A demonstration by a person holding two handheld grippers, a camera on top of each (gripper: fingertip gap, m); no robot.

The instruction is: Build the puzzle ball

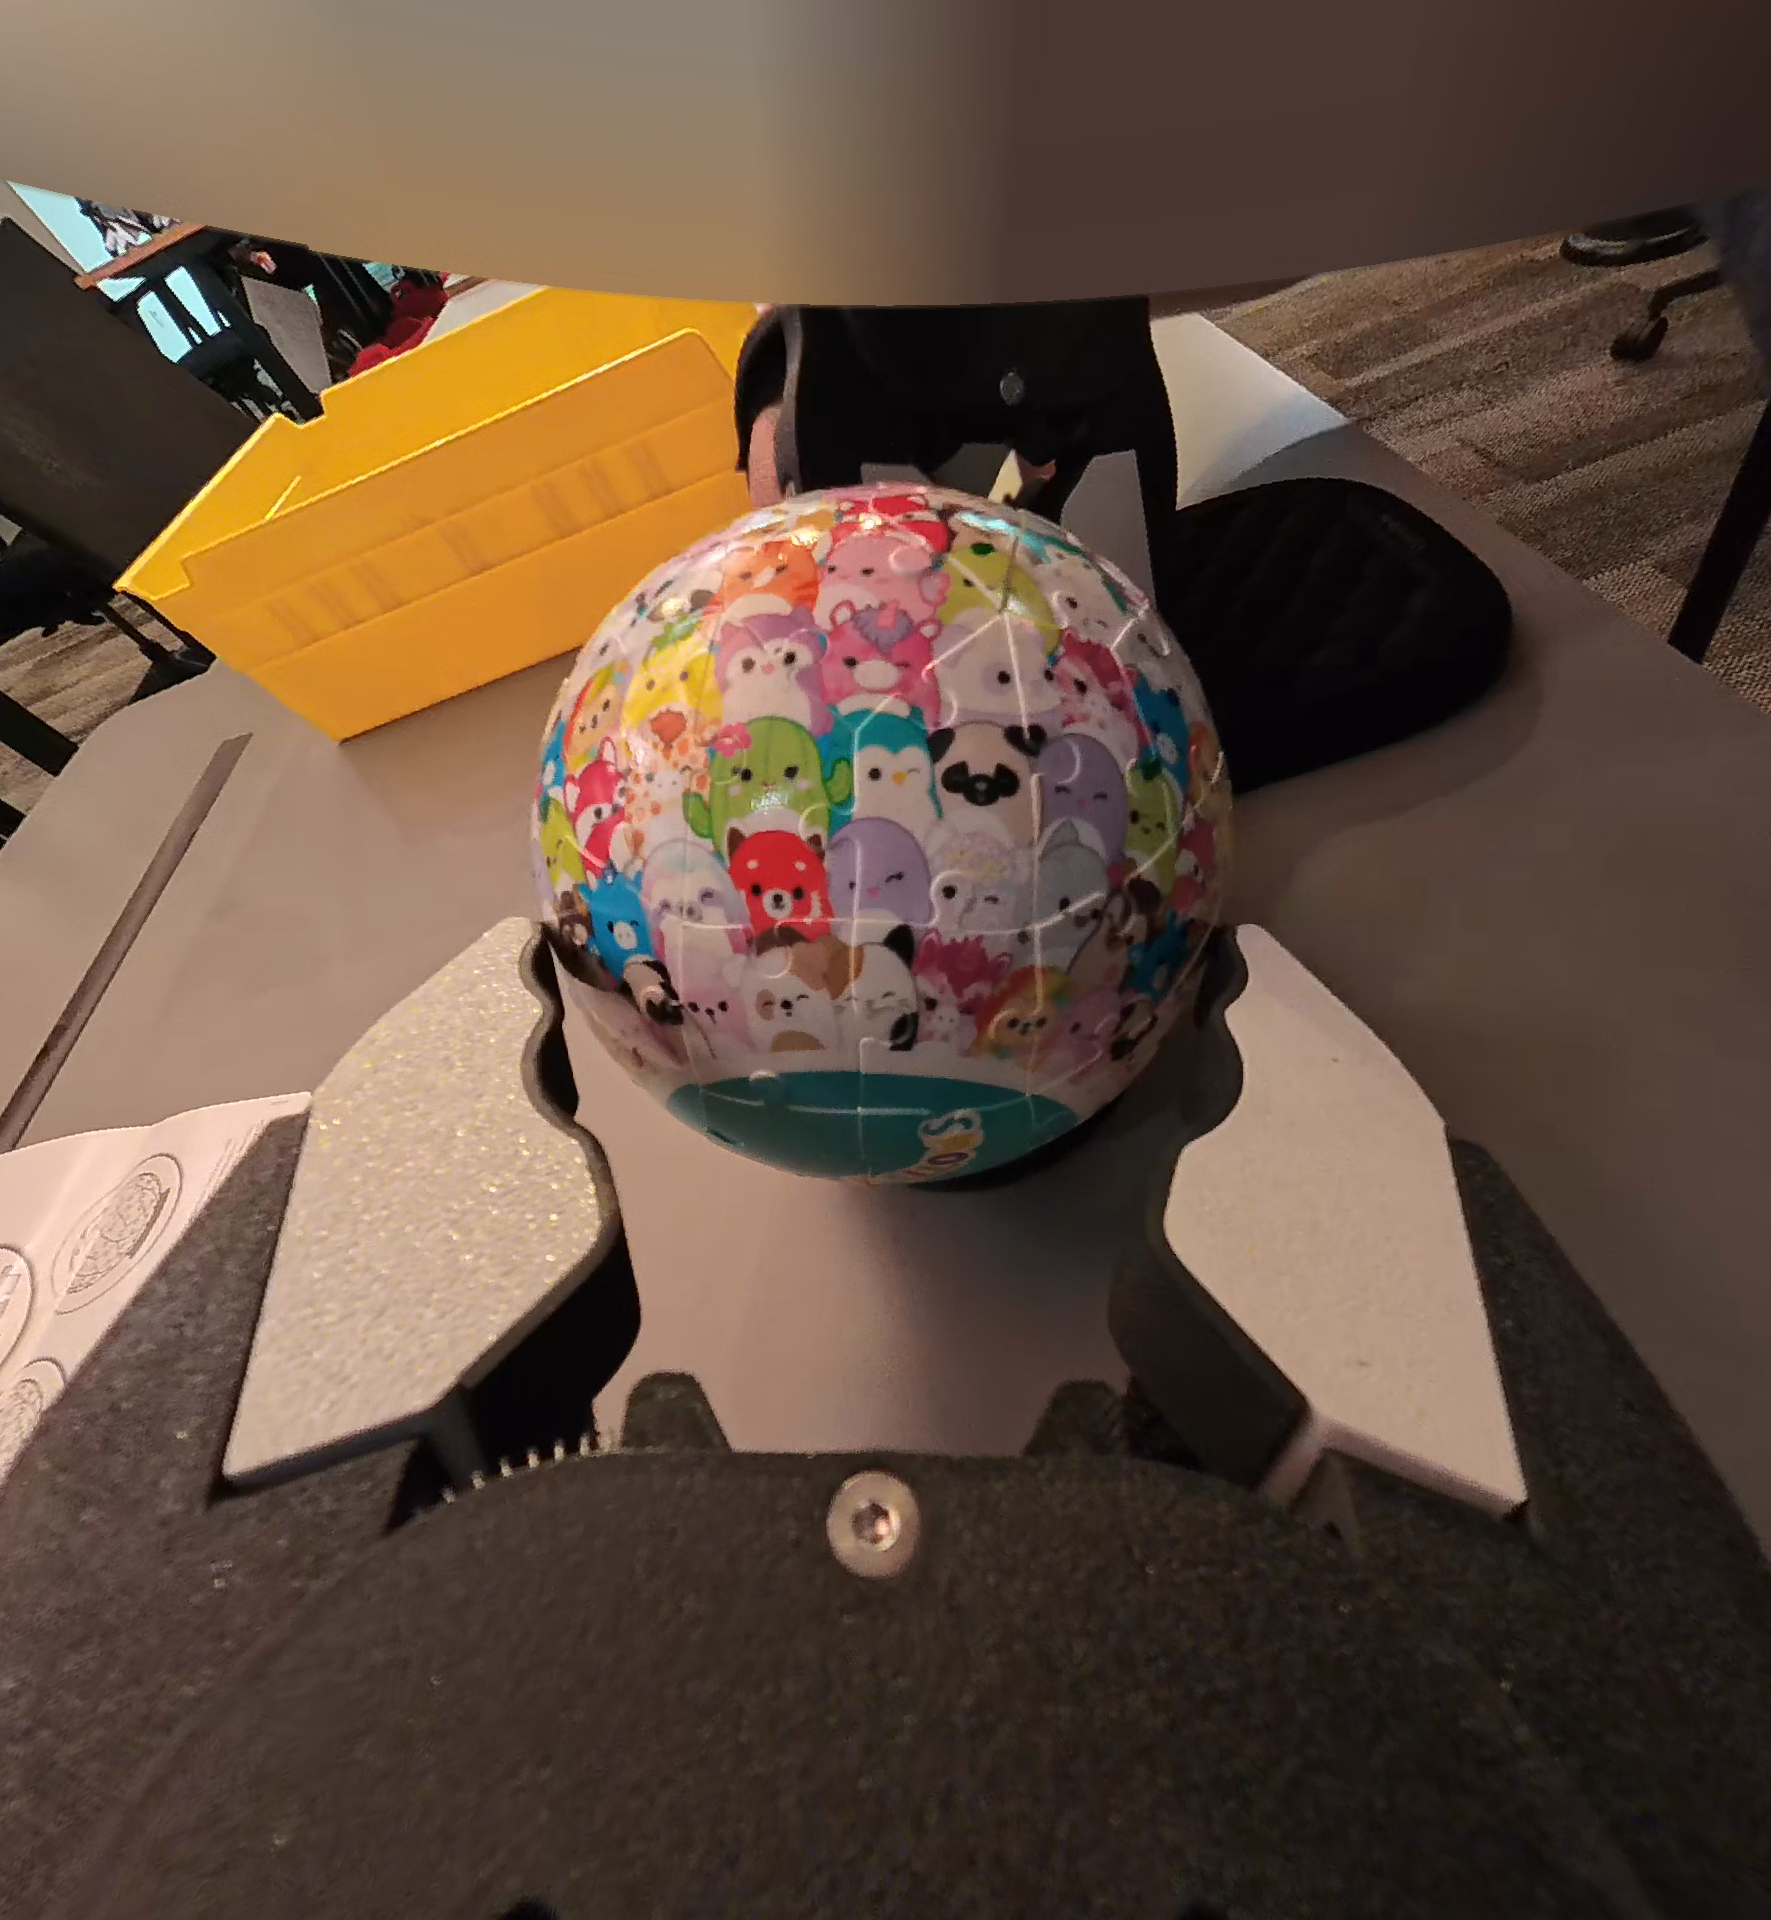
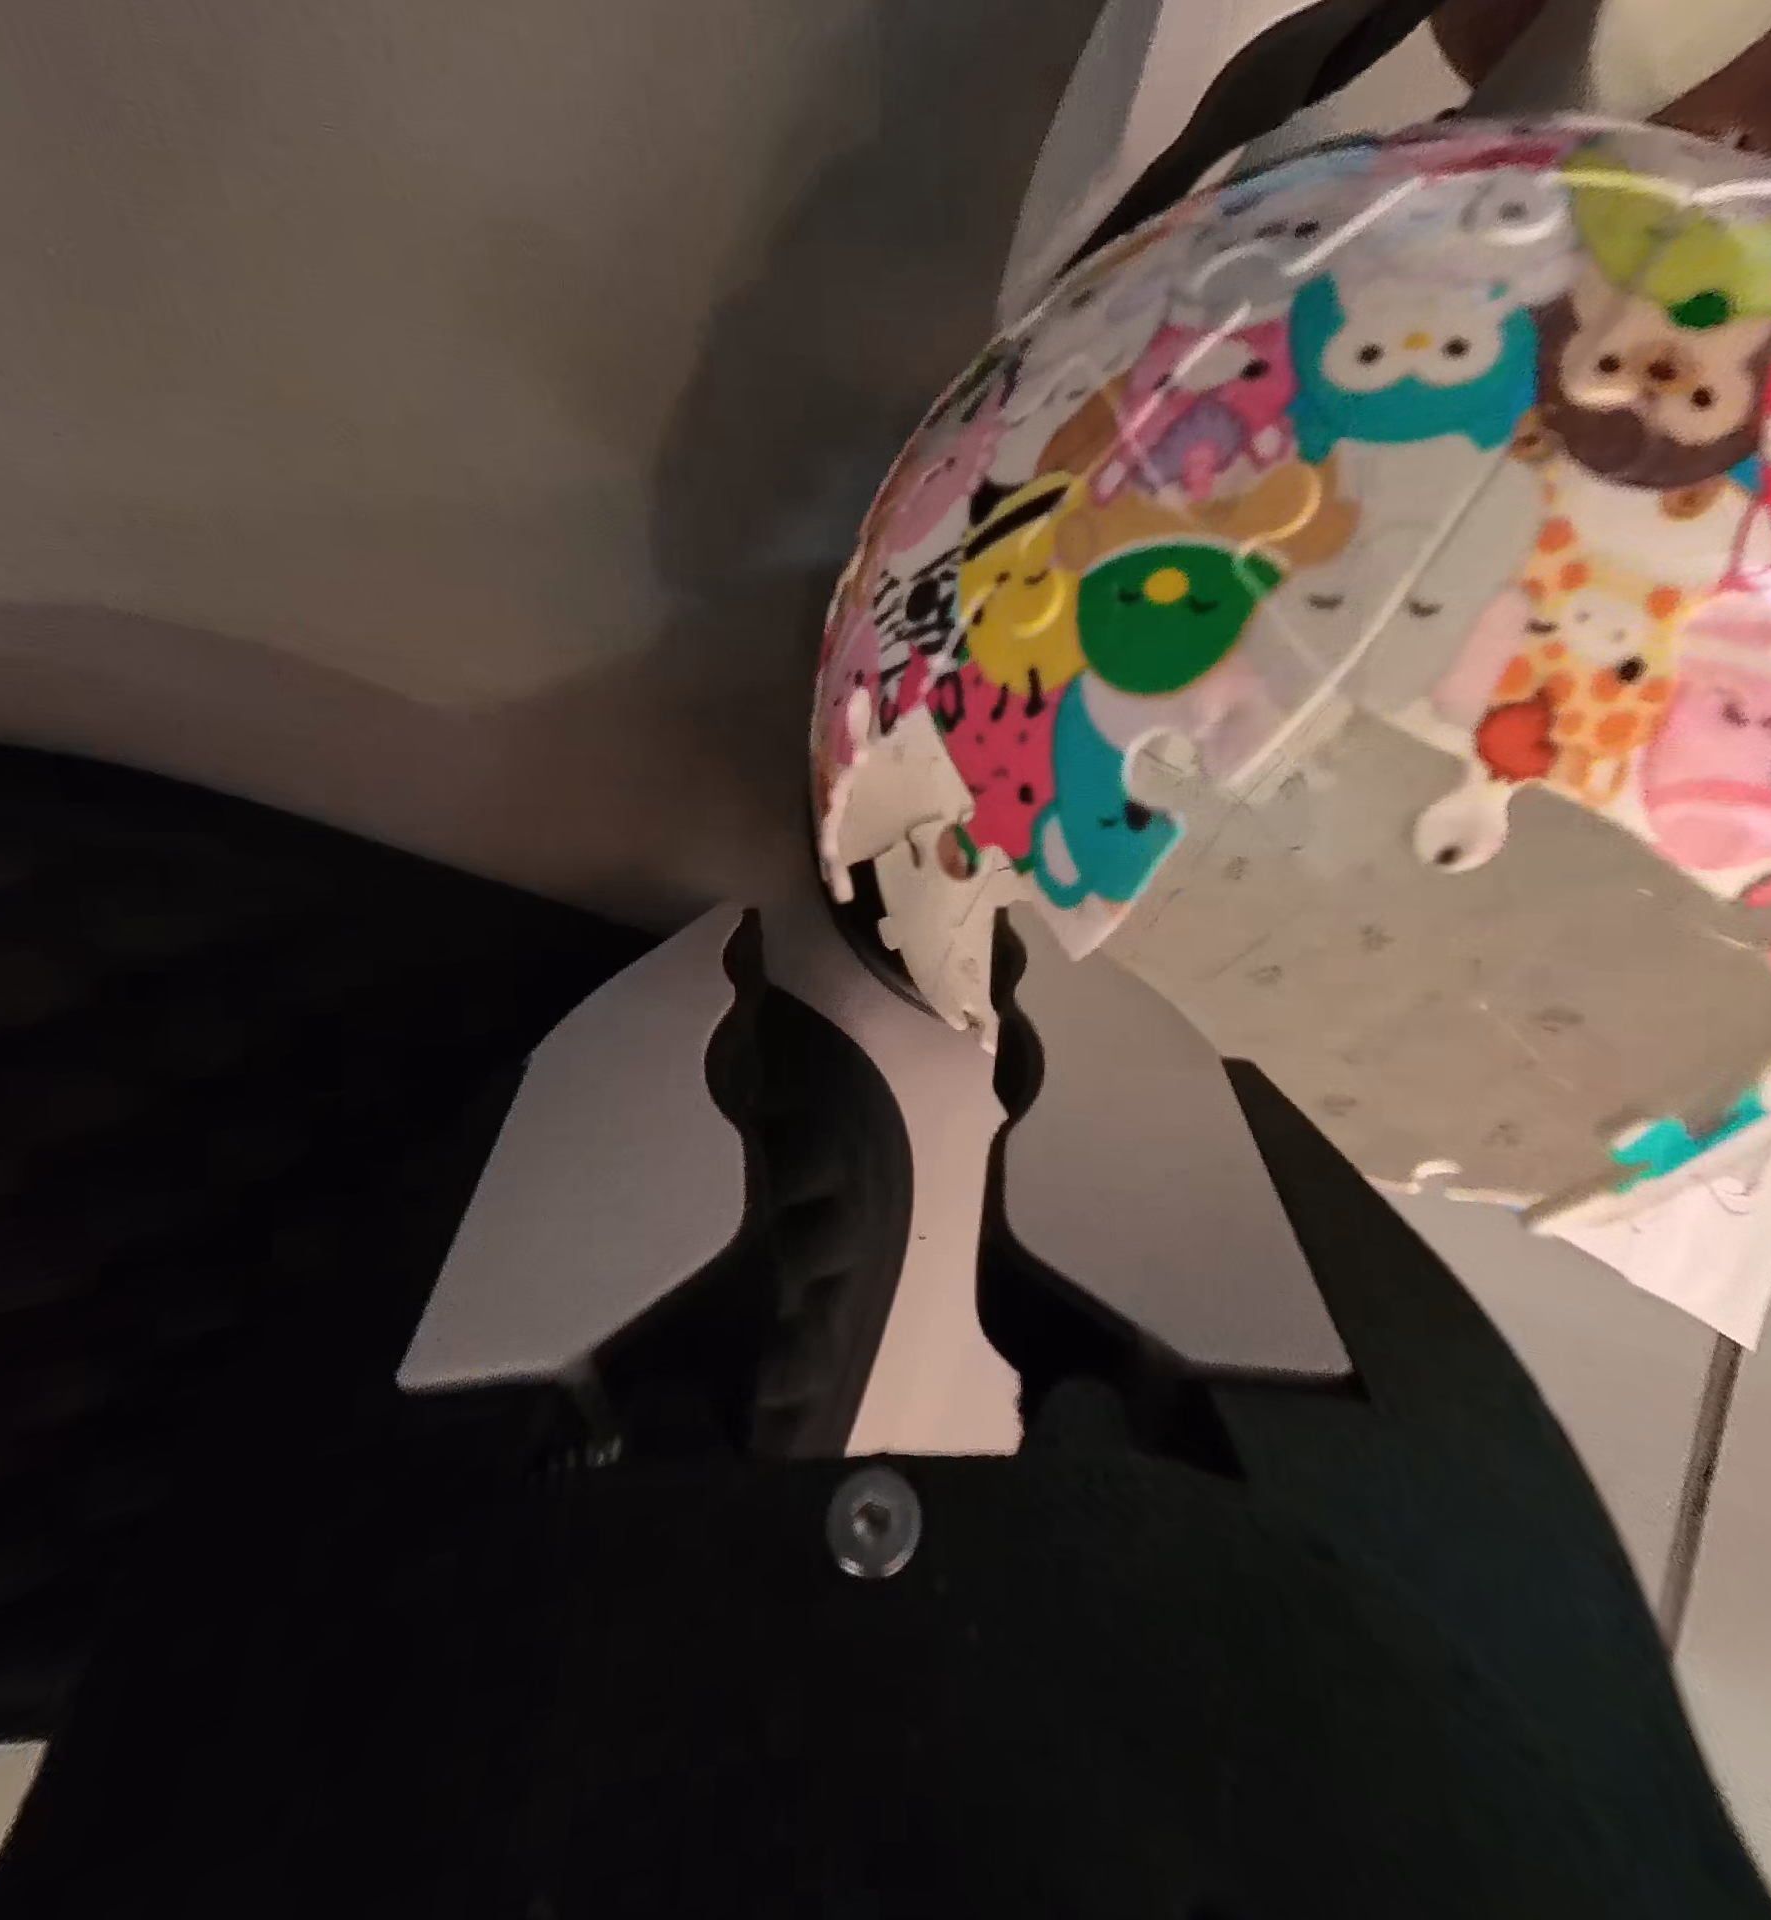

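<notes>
Paper instruction sheet [image 1: 50, 1278] lies at the far left of the grey surface [image 1: 1483, 883], half under the left gripper's body, with a yellow bin [image 1: 465, 540] further back. Moving right, the left gripper [image 1: 881, 997] has its jaws spread wide around the lower part of the puzzle ball [image 1: 881, 821], both fingertips at its flanks; whether they truly press on it I cannot tell, though it looks like steadying contact. The ball stands mid-surface on its teal end, and from this side the cartoon-animal shell looks complete. Behind it the other gripper reaches in, and a black pad [image 1: 1338, 623] lies to its right. In the right wrist view the right gripper [image 2: 870, 935] is narrowed to a slim gap, and a white-backed puzzle piece [image 2: 922, 883] sits at its tips against the ball's rim; I cannot tell whether it is pinched. Here the ball [image 2: 1380, 582] shows an open patch with the pale inner side exposed, so I judge the build mostly done, with a cluster of pieces left to fit
</notes>
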